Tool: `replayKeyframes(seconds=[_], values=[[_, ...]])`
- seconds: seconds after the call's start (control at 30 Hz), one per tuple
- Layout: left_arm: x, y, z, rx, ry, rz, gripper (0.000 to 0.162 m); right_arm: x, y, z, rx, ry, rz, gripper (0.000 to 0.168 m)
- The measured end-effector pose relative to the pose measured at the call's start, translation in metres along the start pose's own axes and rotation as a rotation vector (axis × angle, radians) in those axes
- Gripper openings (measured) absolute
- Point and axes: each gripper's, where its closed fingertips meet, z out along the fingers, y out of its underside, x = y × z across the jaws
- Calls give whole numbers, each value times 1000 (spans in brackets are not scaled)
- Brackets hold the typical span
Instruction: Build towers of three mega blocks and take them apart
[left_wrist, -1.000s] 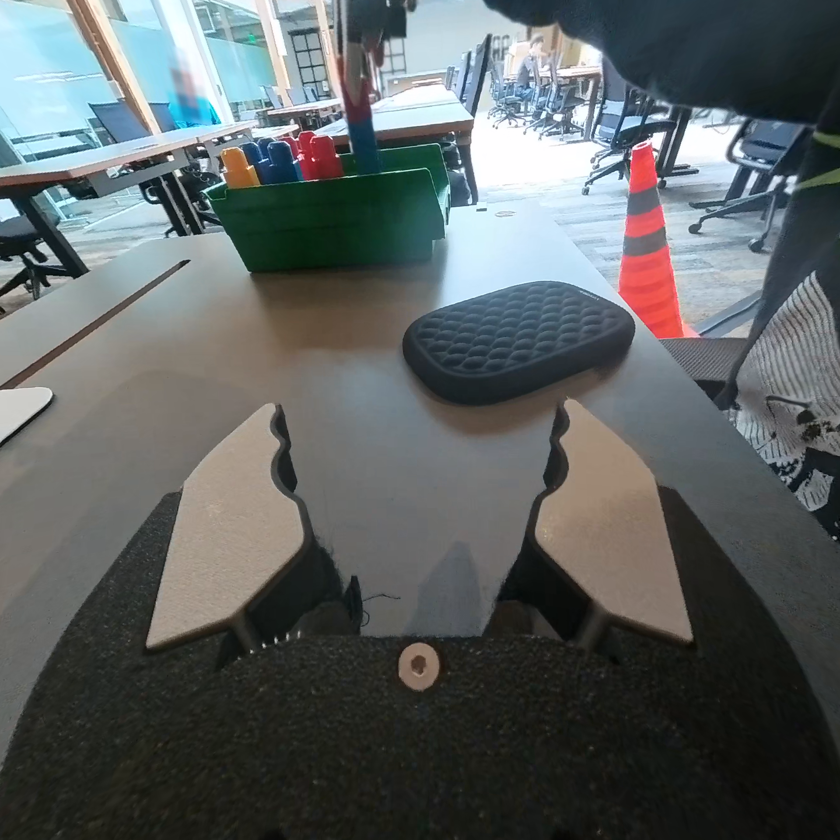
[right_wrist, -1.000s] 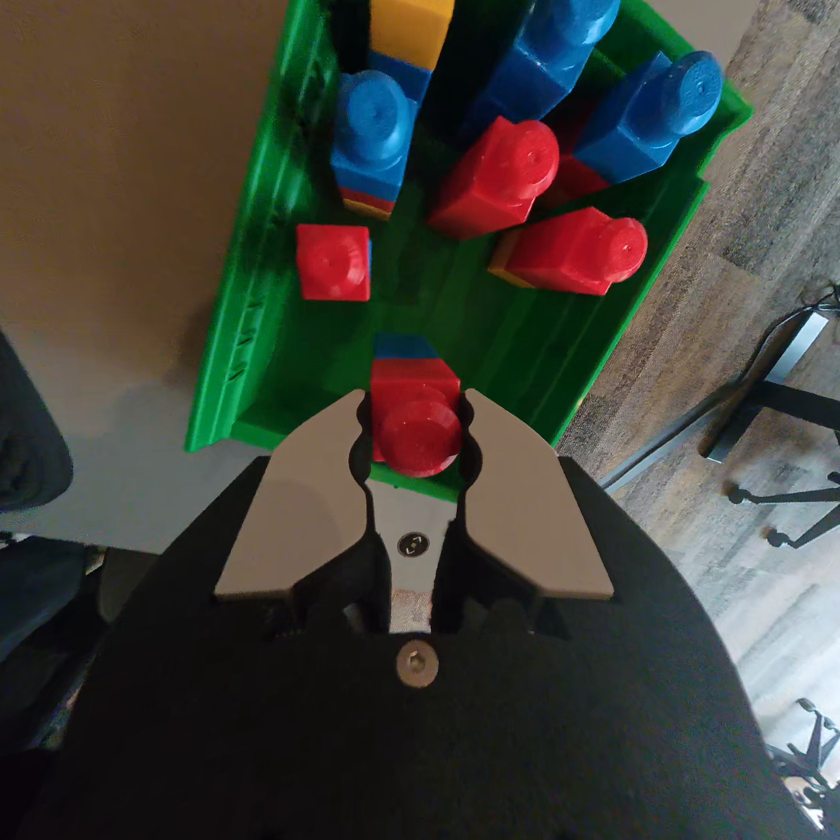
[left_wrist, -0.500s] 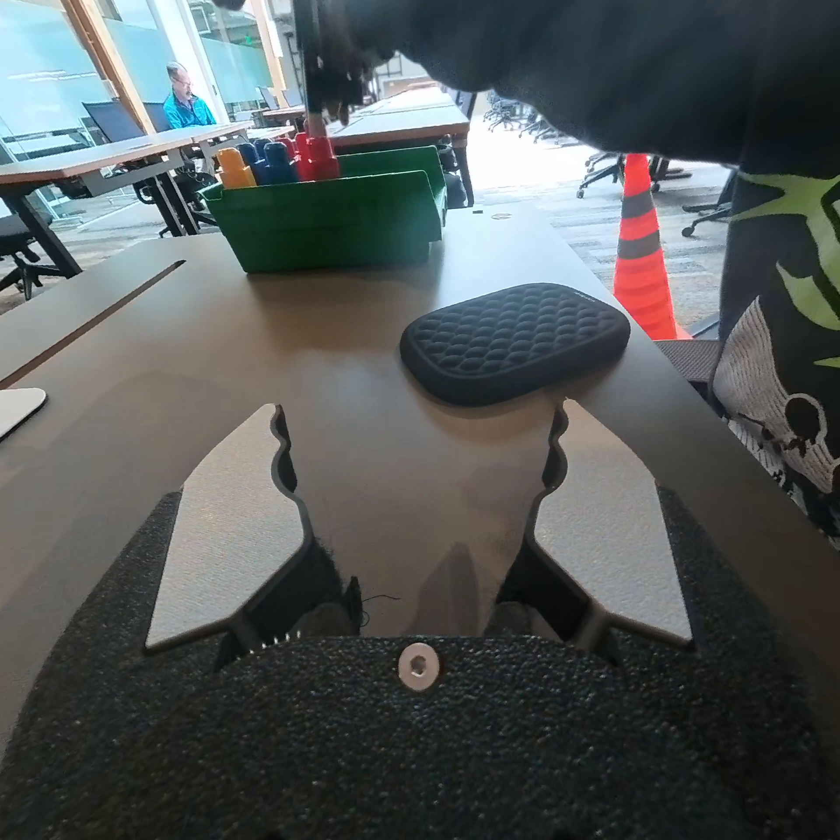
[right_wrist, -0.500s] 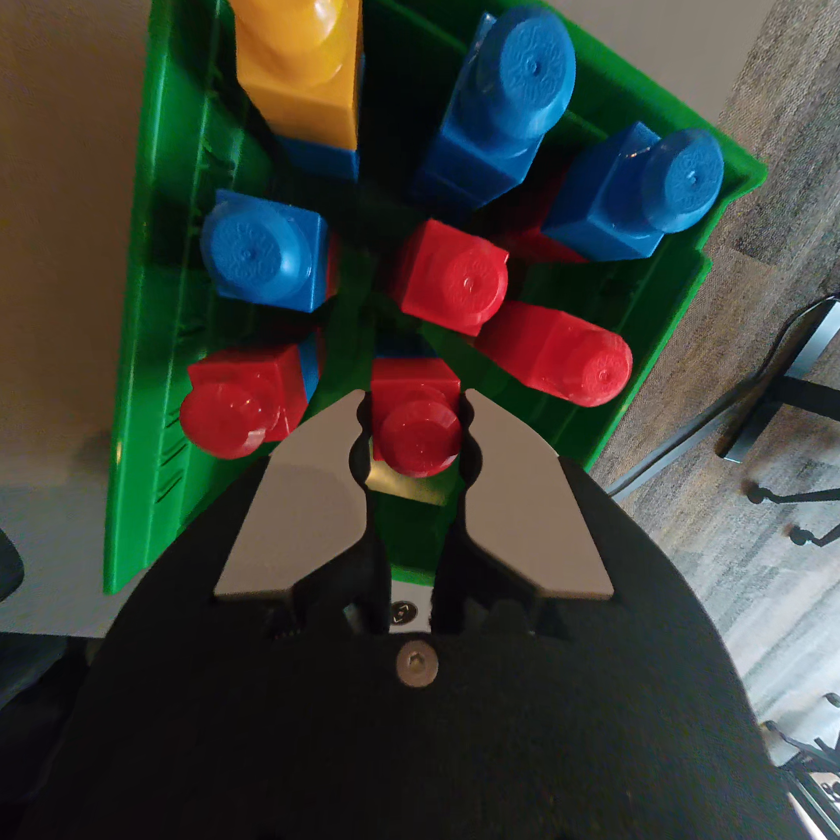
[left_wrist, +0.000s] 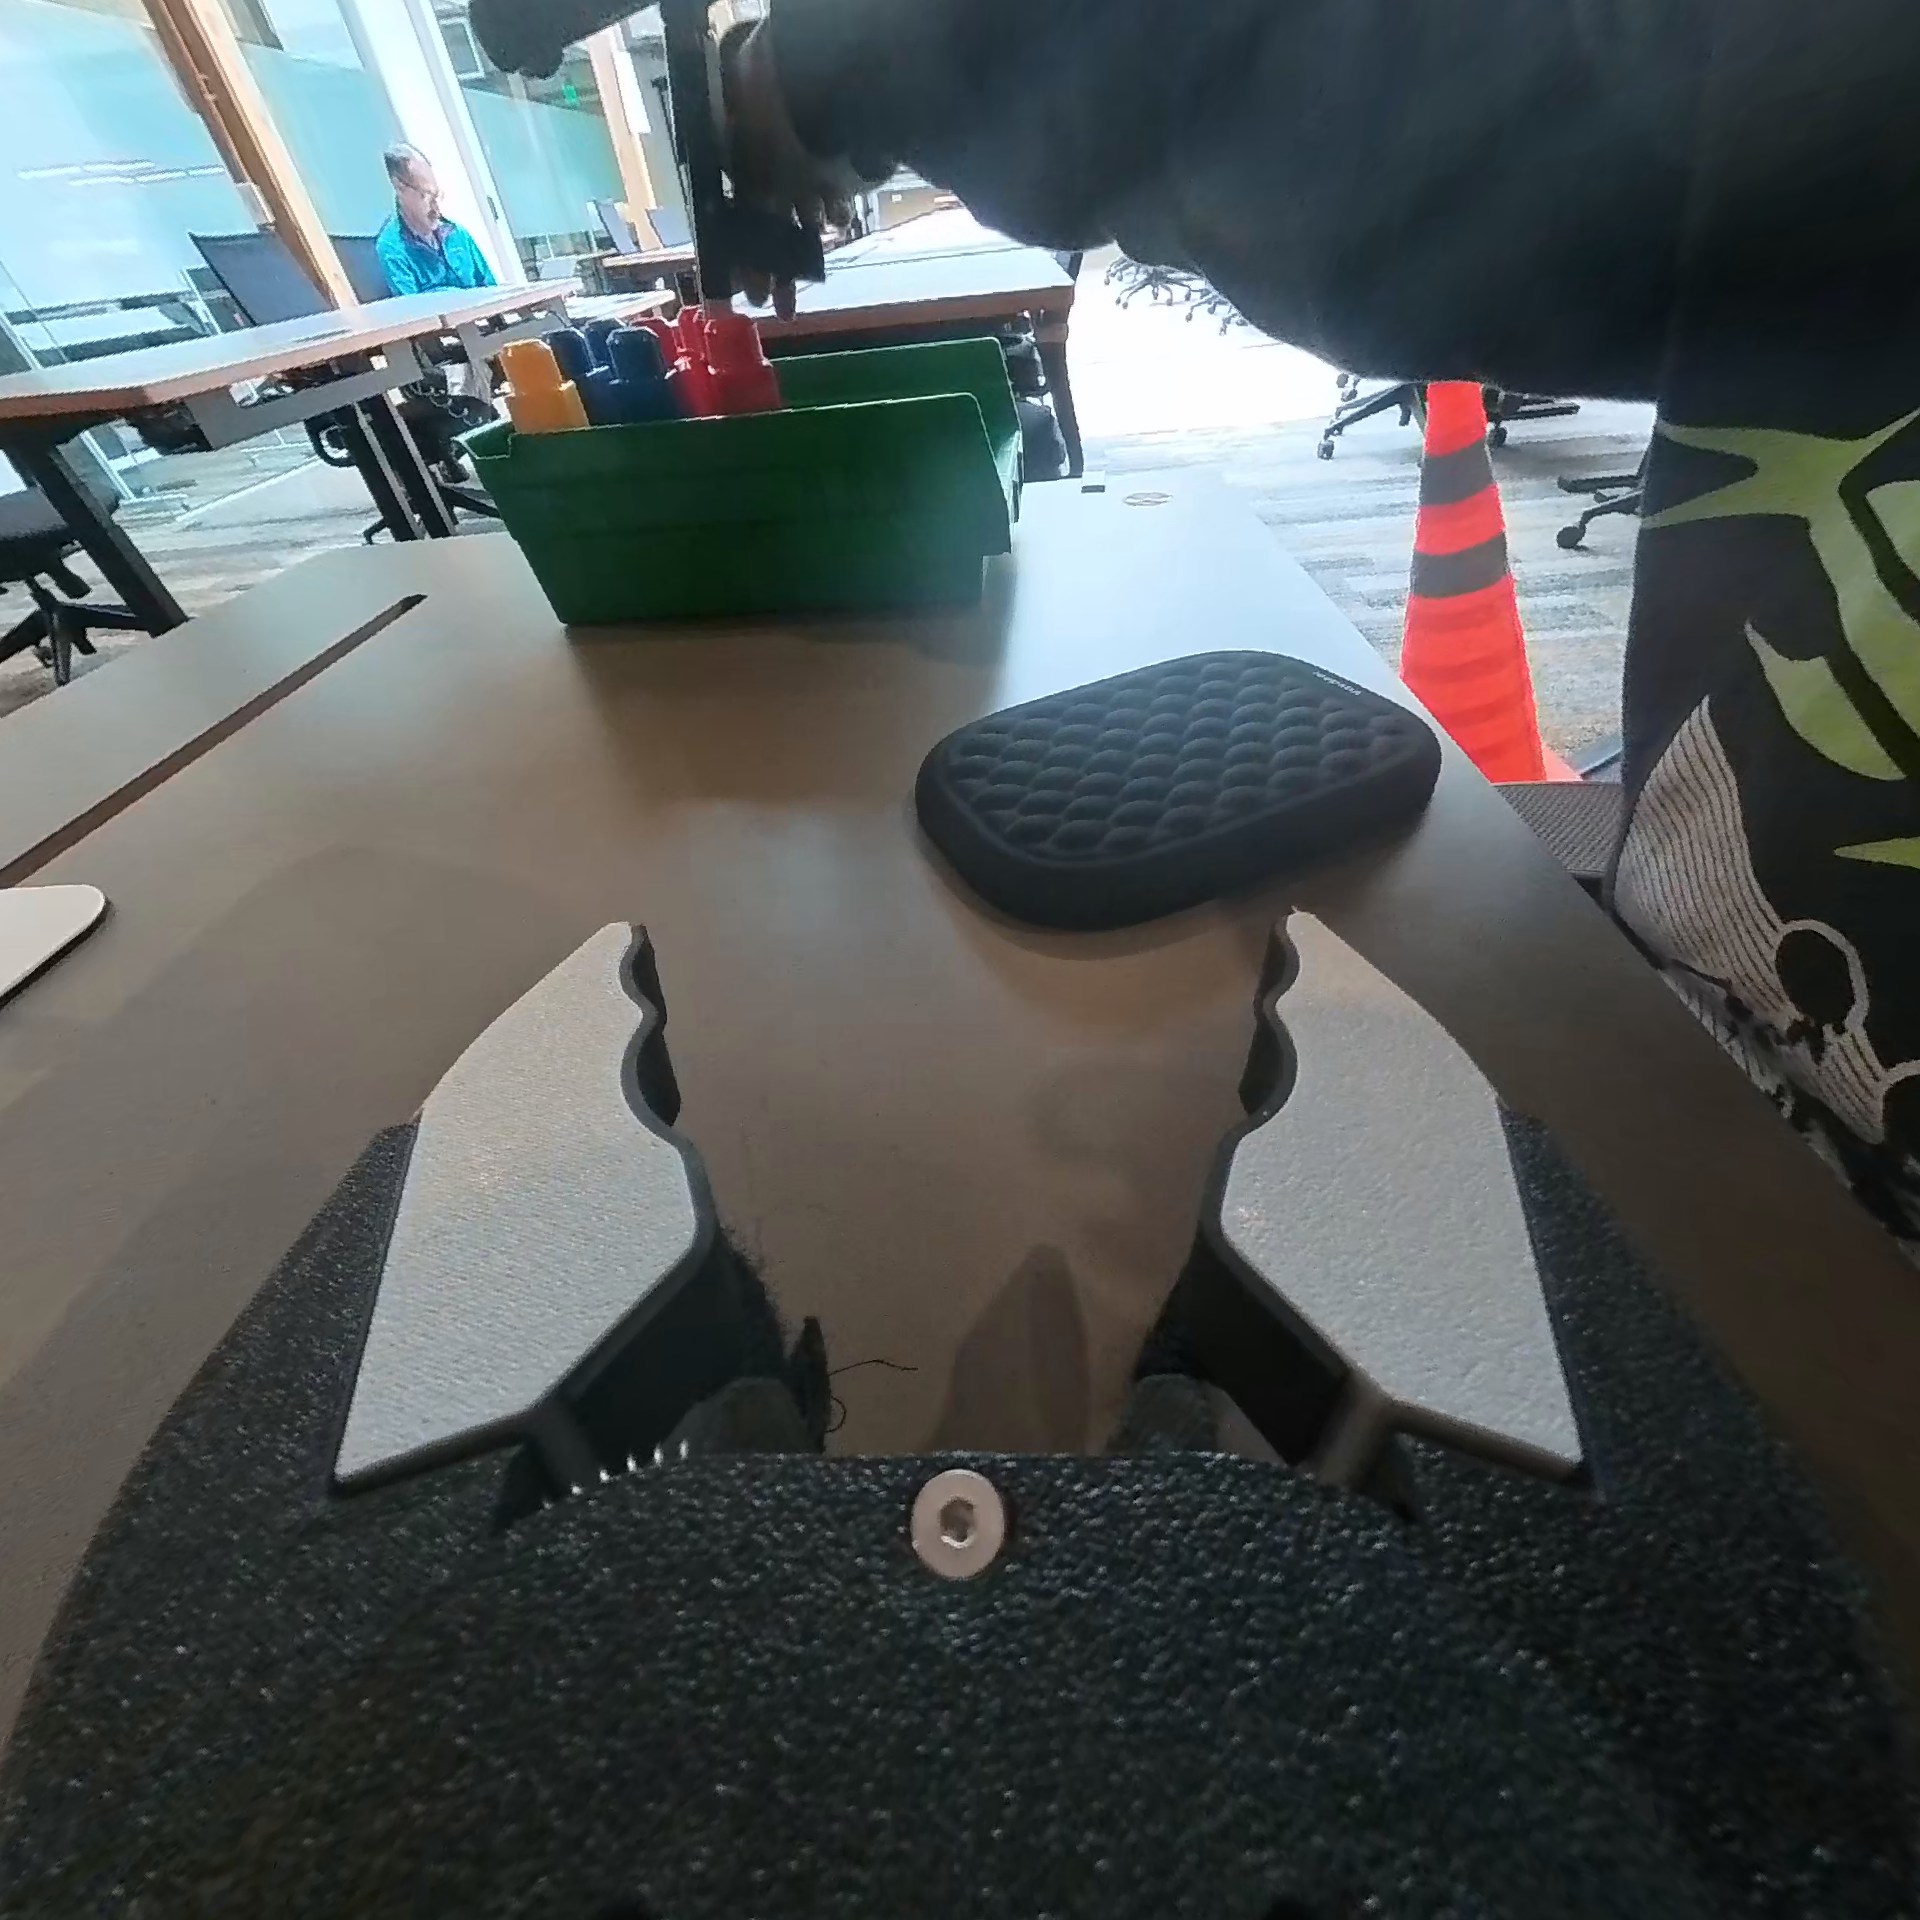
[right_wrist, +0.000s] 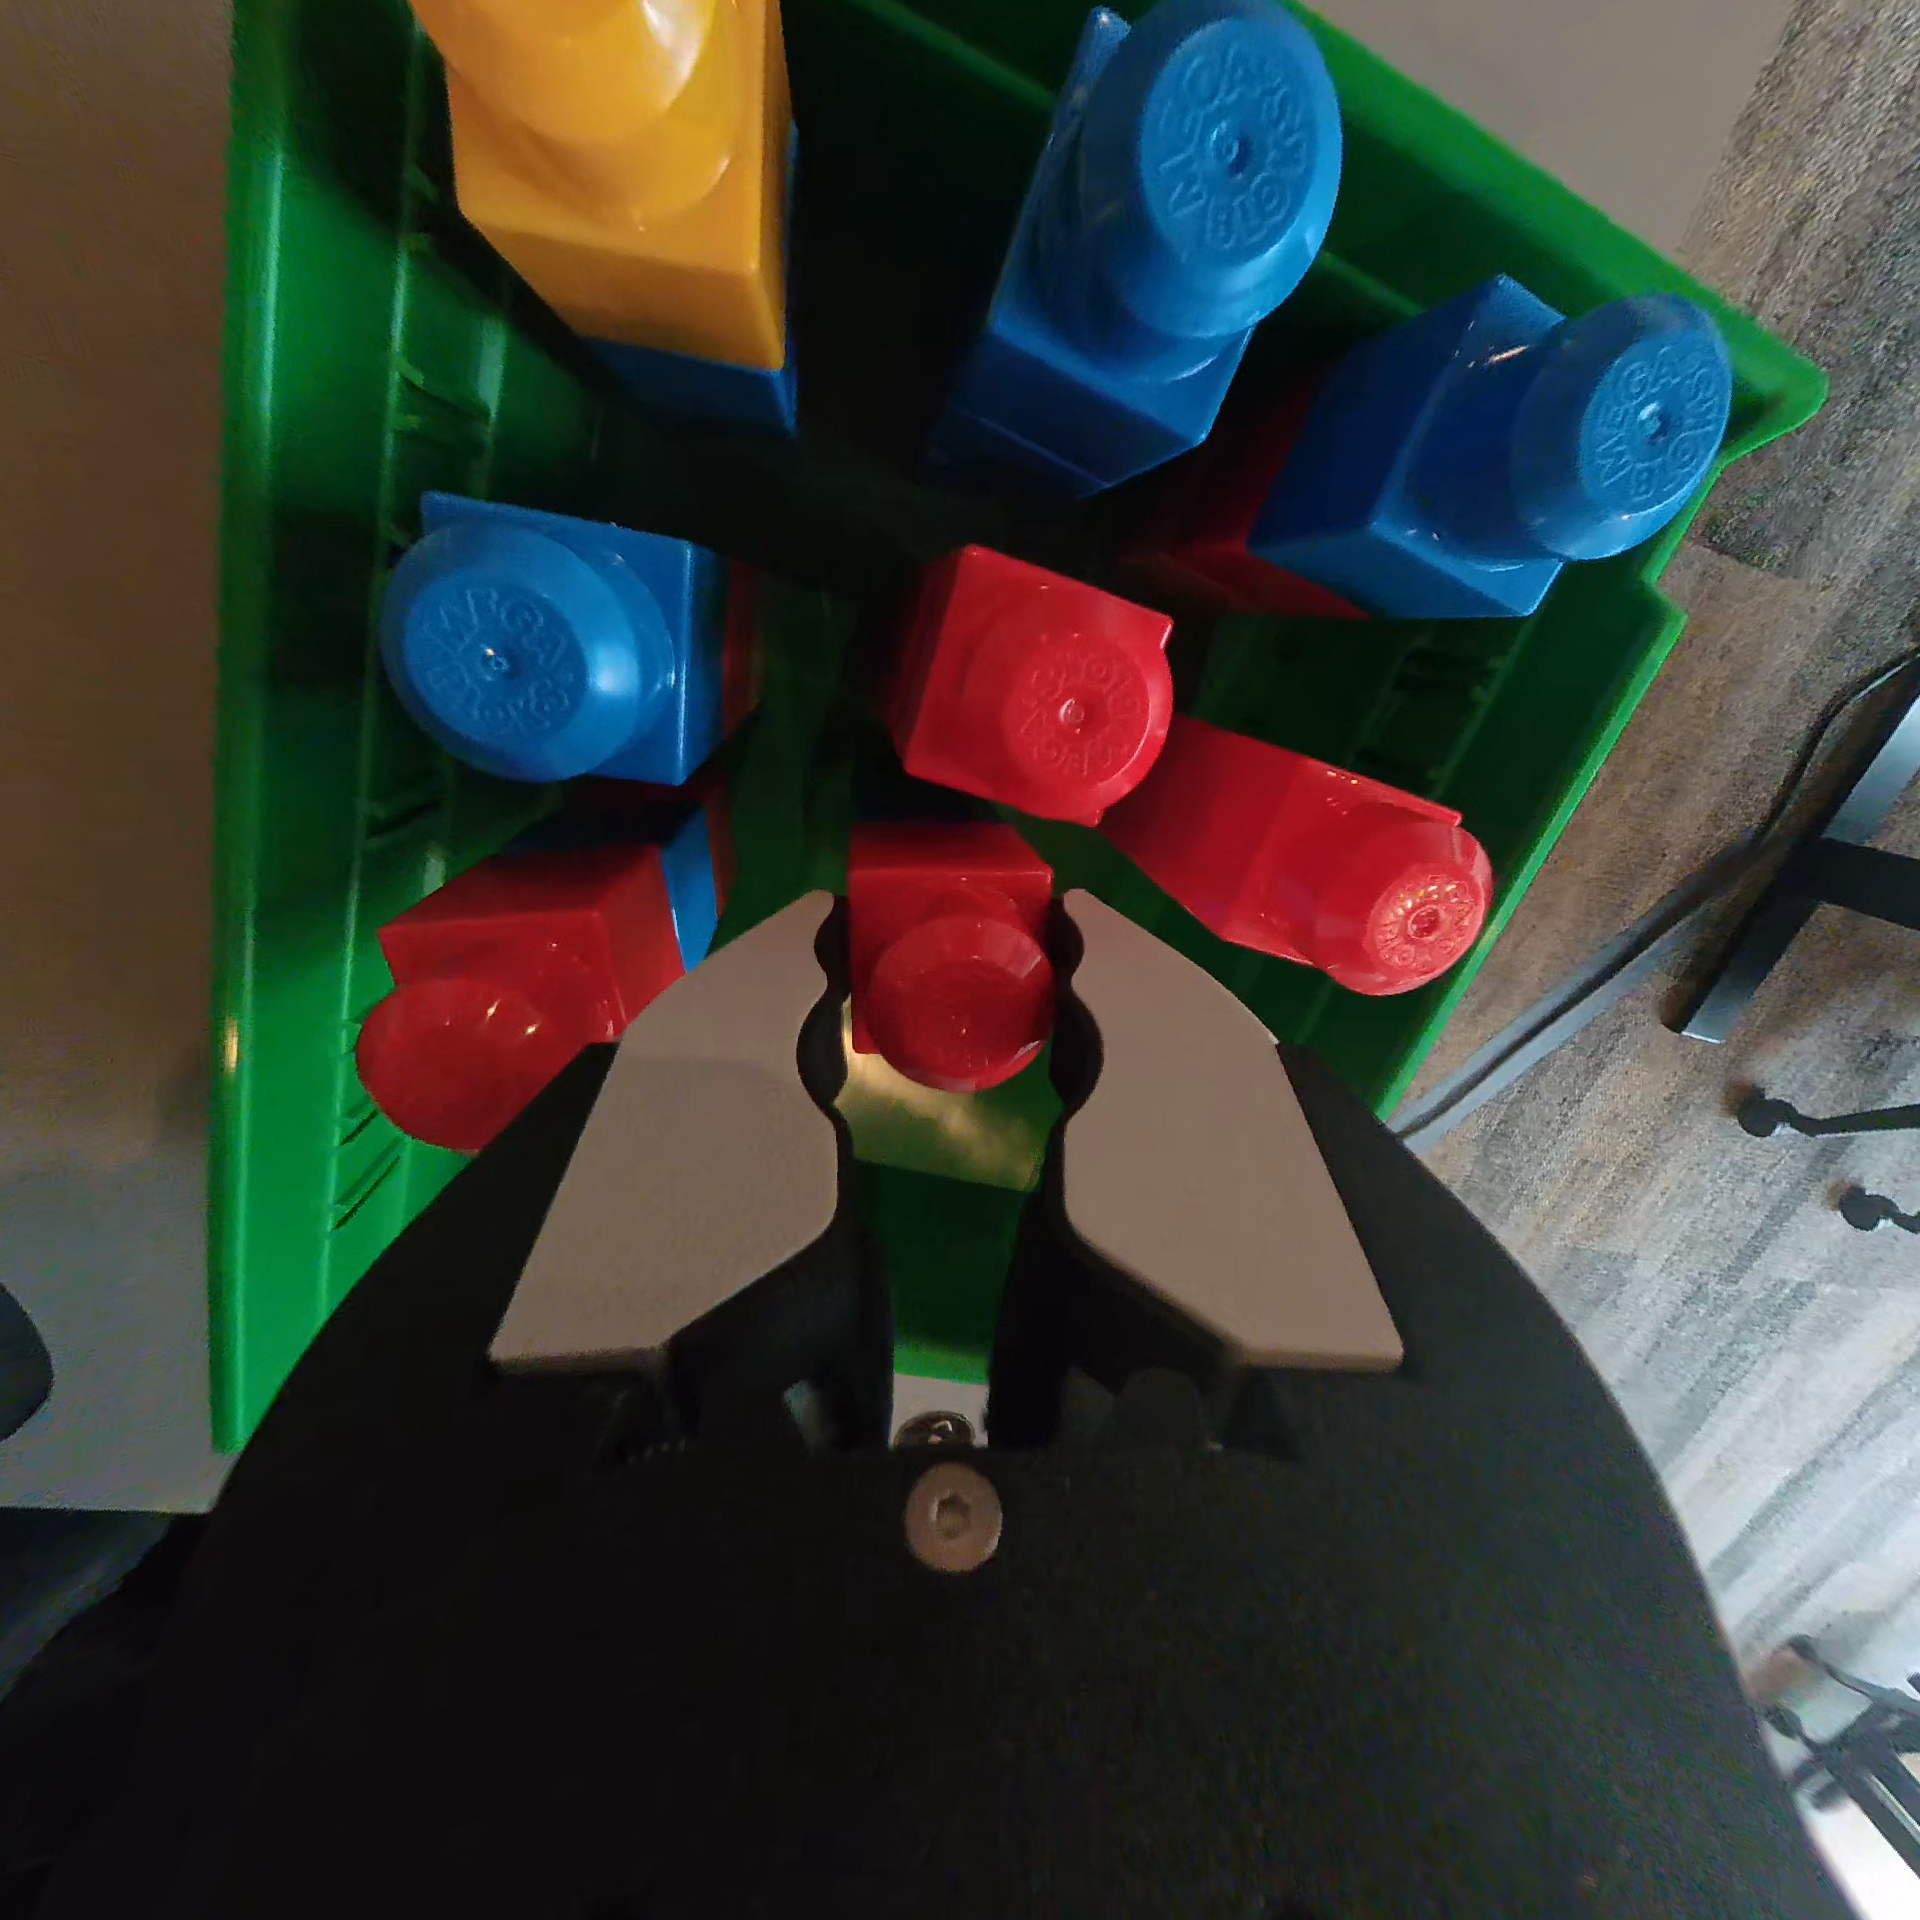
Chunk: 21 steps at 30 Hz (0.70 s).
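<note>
Right gripper (right_wrist: 948, 971) points straight down into the green bin (right_wrist: 301, 935), and its two grey fingers (right_wrist: 717, 1060) are pinched on a red block (right_wrist: 951, 961), one finger on each side of the stud. That block sits at the near end of the bin, stud up, with a pale patch of the bin floor showing just below it.

Crowded in there. A red stack (right_wrist: 1029, 686) stands just beyond the held block, nearly touching it. Another red stack (right_wrist: 1320, 873) leans off to the right toward the bin wall. On the left, a red-topped stack (right_wrist: 488, 987) with a blue piece under it tilts toward the left wall, its stud partly hidden by the gripper's finger. Above that, a blue stack (right_wrist: 551, 655). At the far end: a yellow stack (right_wrist: 623, 177) on a blue base, then two more blue stacks (right_wrist: 1164, 239) and (right_wrist: 1507, 447) leaning right.

Left gripper (left_wrist: 961, 1049) hovers low over the brown table (left_wrist: 416, 831), fingers spread wide, nothing between them. From here the bin (left_wrist: 748, 520) sits at the far end of the table, block tops poking above its rim, and the right gripper (left_wrist: 717, 208) comes down into it from above in a dark-sleeved hand (left_wrist: 779, 177). A black pad (left_wrist: 1174, 779) lies on the table between the bin and the left gripper, off to the right. An orange cone (left_wrist: 1465, 603) stands on the floor beyond the table's right edge.
</note>
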Motion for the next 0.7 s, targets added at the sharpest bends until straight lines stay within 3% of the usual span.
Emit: replayKeyframes(seconds=[0.3,0.7], values=[[0,0,0,-2,-2,3,108,1,-1,-16,58,29,17,52],[0,1,1,-7,-4,12,108,-19,10,-95,301,117,-27,63]])
